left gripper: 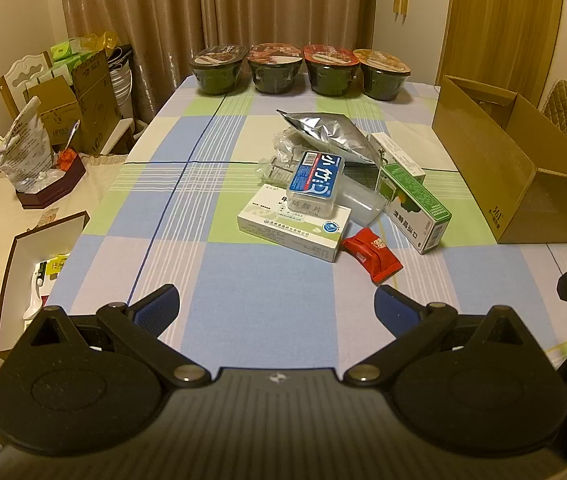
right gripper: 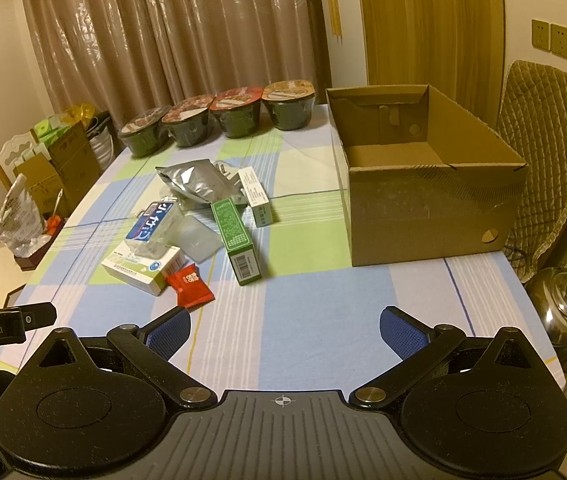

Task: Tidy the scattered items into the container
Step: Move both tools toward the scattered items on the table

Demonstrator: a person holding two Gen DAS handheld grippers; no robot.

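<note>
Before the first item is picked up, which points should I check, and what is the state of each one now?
1. Left gripper jaws open and holding nothing: ok.
2. Right gripper jaws open and holding nothing: ok.
3. Cardboard box open at the top, with room inside: ok; the part of the floor that shows is bare.
4. Red snack packet lies nearest to both grippers, with nothing on top of it: ok.
5. White medicine box free to lift: not ok; the blue-labelled clear case rests on it.
6. Green carton free of its neighbours: cannot tell; it lies close to a clear plastic piece.
</note>
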